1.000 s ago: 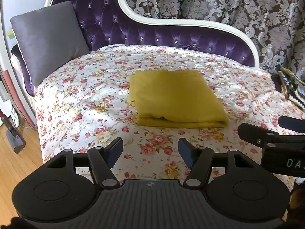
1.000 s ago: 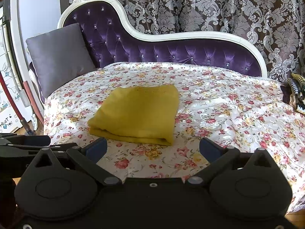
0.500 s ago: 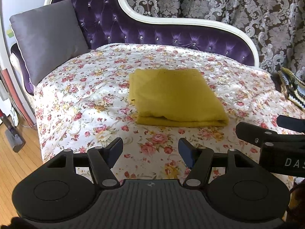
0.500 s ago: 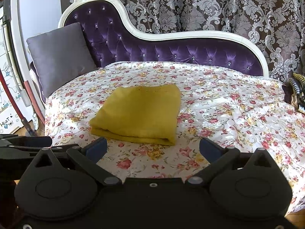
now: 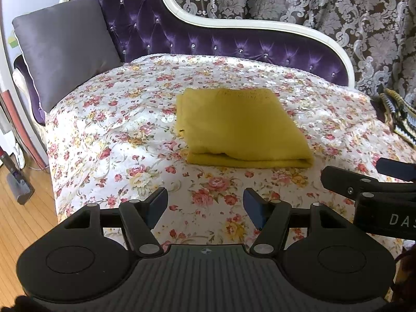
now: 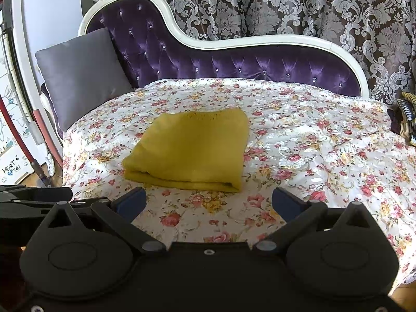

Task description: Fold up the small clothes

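1. The yellow garment (image 5: 241,130) lies folded into a thick rectangle near the middle of the couch, on the flowered cover (image 5: 109,140). It sits there, I think, because the middle is the flattest and widest part, so both claws can reach it from the front edge.

2. The open, layered edge of the garment faces the front, toward the claws. In the right wrist view the same garment (image 6: 189,148) shows two or three layers stacked at this near edge. The smooth side is on top, which suggests the fold is finished or almost finished.

3. The left claw (image 5: 205,209) is released: its two fingers stand apart with only the flowered cover between them. It holds nothing and is near the front edge of the couch, apart from the garment.

4. The right claw (image 6: 209,202) is also released, and its fingers are spread wider than those of the left one. Nothing is between them. It is just in front of the near edge of the garment but does not touch it.

5. Both claws are low and side by side; each one is visible at the border of the other camera's view. My judgement is that they are pulled back to let the garment rest.

6. A grey cushion (image 5: 67,49) leans against the purple backrest (image 5: 234,44) at the left end, well apart from the garment. Some striped cloth (image 6: 407,114) lies at the right end, also well apart.
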`<state>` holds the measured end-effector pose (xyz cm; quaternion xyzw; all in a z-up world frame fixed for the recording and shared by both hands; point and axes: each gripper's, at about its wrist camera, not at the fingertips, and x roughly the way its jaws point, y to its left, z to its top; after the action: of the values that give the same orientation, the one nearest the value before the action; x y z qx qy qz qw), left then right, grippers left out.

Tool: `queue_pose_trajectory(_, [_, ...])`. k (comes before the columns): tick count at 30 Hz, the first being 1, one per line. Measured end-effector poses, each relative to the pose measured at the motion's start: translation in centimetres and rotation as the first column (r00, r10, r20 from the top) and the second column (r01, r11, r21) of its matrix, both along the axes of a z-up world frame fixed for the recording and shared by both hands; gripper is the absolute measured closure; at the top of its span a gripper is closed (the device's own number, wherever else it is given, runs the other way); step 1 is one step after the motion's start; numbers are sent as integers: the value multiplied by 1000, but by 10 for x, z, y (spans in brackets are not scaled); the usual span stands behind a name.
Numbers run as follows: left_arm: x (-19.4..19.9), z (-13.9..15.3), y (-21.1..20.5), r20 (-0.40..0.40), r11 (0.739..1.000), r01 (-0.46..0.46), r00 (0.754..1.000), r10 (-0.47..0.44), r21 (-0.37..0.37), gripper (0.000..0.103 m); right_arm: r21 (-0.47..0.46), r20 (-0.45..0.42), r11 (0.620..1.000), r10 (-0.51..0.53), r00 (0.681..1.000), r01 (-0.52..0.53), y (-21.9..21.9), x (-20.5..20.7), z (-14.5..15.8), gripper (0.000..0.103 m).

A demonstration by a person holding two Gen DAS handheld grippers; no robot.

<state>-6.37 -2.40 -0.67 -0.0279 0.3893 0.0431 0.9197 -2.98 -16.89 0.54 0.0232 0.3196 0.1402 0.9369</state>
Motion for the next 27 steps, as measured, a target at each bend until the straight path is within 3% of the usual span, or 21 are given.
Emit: queue_pose_trajectory(27, [-4,1,4,-11,999,-9,1000,9,43,41,4,-56,1000,31,998,-30,8,9,-7,0])
